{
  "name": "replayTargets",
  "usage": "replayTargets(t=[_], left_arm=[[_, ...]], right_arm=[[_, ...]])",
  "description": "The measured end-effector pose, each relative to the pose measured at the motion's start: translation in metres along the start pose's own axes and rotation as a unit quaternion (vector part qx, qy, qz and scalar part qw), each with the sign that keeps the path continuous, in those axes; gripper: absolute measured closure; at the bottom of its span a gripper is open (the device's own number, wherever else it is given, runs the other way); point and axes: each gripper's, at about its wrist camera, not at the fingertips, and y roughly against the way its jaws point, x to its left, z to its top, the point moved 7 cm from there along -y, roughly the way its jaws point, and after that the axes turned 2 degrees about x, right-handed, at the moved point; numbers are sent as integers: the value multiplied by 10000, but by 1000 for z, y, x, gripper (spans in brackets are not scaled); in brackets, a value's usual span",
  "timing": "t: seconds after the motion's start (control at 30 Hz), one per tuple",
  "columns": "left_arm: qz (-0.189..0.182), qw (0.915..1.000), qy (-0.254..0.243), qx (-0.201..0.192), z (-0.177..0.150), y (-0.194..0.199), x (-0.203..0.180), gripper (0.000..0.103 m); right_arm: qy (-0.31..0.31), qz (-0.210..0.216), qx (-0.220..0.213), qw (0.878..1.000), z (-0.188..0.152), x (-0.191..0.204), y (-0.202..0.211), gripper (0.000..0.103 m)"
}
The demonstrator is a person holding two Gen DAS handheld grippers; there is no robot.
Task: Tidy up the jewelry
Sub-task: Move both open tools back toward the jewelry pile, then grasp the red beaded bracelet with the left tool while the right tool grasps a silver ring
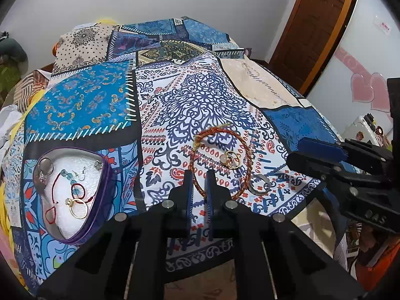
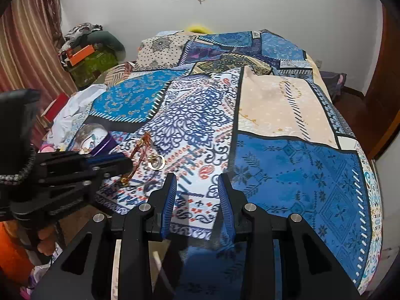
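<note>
A red-gold braided cord bracelet (image 1: pixel 246 150) lies in a loop on the patterned bedspread (image 1: pixel 200 95). A gold ring with a pale stone (image 1: pixel 231 160) lies inside the loop, and a silver ring (image 1: pixel 260 183) lies just right of it. My left gripper (image 1: pixel 199 175) hovers over the near part of the cord, jaws a narrow gap apart with the cord passing between them; whether they grip it is unclear. A purple-rimmed case (image 1: pixel 105 190) at left holds several pieces on white foam. My right gripper (image 2: pixel 197 180) is open and empty above the bedspread; the cord (image 2: pixel 141 147) and gold ring (image 2: pixel 156 162) lie to its left.
The right gripper's body (image 1: pixel 345 162) shows at the right edge of the left wrist view. The left gripper's body (image 2: pixel 75 170) shows at left in the right wrist view. Clothes and boxes (image 2: pixel 87 50) pile beside the bed's far left. A wooden door (image 1: pixel 312 25) stands at right.
</note>
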Motion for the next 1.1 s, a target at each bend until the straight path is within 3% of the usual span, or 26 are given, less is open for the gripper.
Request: replayTargets(t=[0.07,0.27,0.63,0.8,0.93,1.1], left_arm=[[-34,10000,11,6,1,-1,-1,102],[125,9999,-64,-73,0,4,1,103],[237,9981,104,-553,7,49,24,103],[199,9993,20,-313,0,42,23,103],[147,9996,136,-180,-2,31,23,102],[27,9995,298,-51,-1,21,25,100]], right_arm=[[31,55,-2,10000,0,5,0,72],[203,194,114,9995,-4,19,-6,72],[520,294,321,9977,-9,42,-24,72],[635,222,244,9974,-10,46,-29,72],[624,112,186,9978,-12,42,-28,83],[456,168,129,9987,-10,38,-26,83]])
